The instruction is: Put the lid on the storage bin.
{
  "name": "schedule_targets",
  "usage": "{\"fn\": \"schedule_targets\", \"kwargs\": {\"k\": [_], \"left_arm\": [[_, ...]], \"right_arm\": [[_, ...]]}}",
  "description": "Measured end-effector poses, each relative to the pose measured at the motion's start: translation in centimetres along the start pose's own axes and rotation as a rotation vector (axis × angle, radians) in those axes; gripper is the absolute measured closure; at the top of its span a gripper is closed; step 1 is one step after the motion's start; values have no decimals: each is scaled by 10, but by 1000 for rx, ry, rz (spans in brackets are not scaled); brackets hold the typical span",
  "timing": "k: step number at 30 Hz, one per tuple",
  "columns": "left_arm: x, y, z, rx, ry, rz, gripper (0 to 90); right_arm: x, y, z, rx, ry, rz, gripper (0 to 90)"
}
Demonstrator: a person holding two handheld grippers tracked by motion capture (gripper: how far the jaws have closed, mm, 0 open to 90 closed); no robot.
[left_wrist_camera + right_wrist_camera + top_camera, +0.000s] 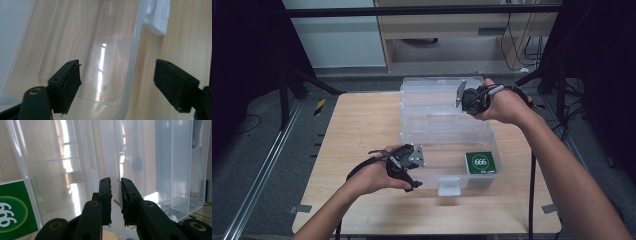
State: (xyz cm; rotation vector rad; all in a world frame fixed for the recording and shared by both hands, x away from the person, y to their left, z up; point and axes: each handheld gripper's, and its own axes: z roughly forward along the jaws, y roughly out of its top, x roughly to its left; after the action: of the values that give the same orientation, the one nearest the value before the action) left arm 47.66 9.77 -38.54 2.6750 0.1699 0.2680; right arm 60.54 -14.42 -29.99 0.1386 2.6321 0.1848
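Observation:
A clear plastic box (412,141) sits on the wooden table, its clear lid (432,97) swung up and back. My right gripper (468,100) is at the lid's far right edge. In the right gripper view, that gripper (115,182) is shut on the thin lid edge (111,150). My left gripper (410,167) is at the box's front left corner. It stands open (117,70), with the box's front rim (132,62) running between the jaws without touching them. A green pack marked 666 (481,162) lies inside the box at the right and is also seen as the green pack (12,212).
A white latch (449,186) hangs from the box's front wall, shown as the latch (157,15) beyond my left jaws. Bare table (357,125) lies left of the box and along the front edge. Cables trail from both grippers.

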Motion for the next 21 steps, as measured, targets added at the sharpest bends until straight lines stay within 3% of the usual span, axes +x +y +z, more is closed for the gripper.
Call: {"fn": "schedule_targets", "kwargs": {"k": [6,13,17,21], "left_arm": [[-1,-1,-4,-2,3,4,268],[-3,2,-7,25,-21,38,463],[-3,4,-3,66,-31,54,509],[-5,5,4,74,-47,69,572]], "right_arm": [[2,1,-1,11,-7,-11,807],[3,2,1,6,-15,-8,806],[3,2,1,9,-18,-9,805],[3,2,1,11,-23,-11,805]]}}
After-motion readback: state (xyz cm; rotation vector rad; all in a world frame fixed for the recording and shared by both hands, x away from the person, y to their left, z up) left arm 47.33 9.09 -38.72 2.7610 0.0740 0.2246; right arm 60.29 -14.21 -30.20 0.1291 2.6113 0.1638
